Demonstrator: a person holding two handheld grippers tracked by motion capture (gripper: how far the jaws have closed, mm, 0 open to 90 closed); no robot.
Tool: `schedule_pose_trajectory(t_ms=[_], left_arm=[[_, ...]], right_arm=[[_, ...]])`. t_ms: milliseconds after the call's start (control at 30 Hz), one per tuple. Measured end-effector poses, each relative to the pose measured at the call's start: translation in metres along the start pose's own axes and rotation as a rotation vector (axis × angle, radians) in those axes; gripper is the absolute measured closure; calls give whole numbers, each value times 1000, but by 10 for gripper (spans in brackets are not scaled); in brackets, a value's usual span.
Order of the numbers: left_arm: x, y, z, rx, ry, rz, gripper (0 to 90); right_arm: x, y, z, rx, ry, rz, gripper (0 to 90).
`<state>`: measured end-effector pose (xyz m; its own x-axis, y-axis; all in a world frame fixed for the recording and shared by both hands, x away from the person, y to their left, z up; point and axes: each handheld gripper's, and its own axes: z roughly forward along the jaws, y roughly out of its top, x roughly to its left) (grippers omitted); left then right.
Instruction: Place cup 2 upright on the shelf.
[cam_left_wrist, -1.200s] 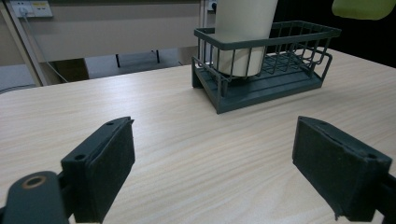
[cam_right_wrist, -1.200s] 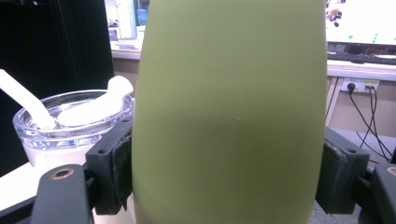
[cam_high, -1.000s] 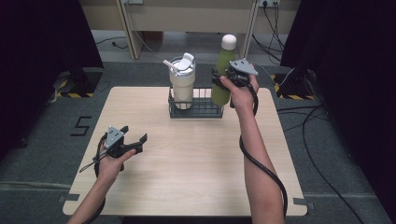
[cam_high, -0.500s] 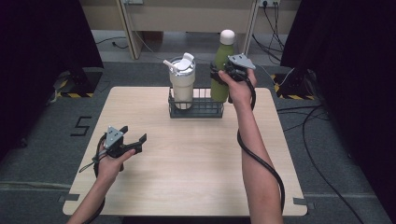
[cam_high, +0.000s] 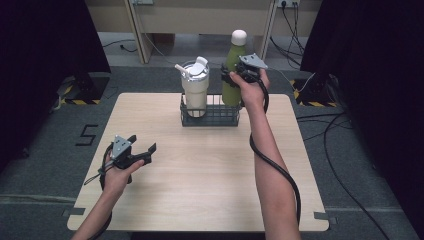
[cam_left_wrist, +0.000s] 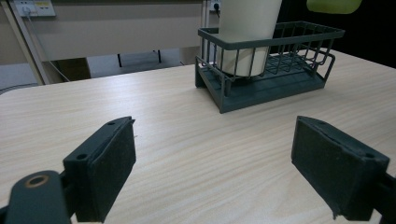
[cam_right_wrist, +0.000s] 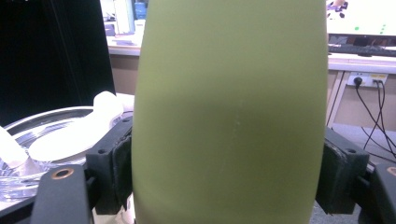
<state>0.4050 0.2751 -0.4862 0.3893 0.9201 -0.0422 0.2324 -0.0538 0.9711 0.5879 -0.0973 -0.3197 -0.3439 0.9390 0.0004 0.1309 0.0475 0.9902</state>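
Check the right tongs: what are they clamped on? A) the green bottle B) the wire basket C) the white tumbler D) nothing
A: in the right gripper view the green bottle sits between both pads, and the high view shows the right tongs gripping its body above the wire basket, beside the white tumbler.

Dark wire rack (cam_high: 210, 118) sits mid tabletop (cam_high: 210, 175) by far edge. Cream lidded tumbler (cam_high: 195, 85) stands in rack's left end. Green metal bottle w/ white cap (cam_high: 233, 70) is over rack's right end, bottom above the rim, between right gripper (cam_high: 239, 75) pads. Left gripper (cam_high: 137, 150) near left edge, well apart.
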Motion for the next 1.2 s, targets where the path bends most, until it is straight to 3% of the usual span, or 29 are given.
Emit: schedule_pose_trajectory(t_ms=[1200], left_arm=[[3,0,-1,-1,10,-9,133]], right_arm=[[9,-16,33,72,4,16,223]])
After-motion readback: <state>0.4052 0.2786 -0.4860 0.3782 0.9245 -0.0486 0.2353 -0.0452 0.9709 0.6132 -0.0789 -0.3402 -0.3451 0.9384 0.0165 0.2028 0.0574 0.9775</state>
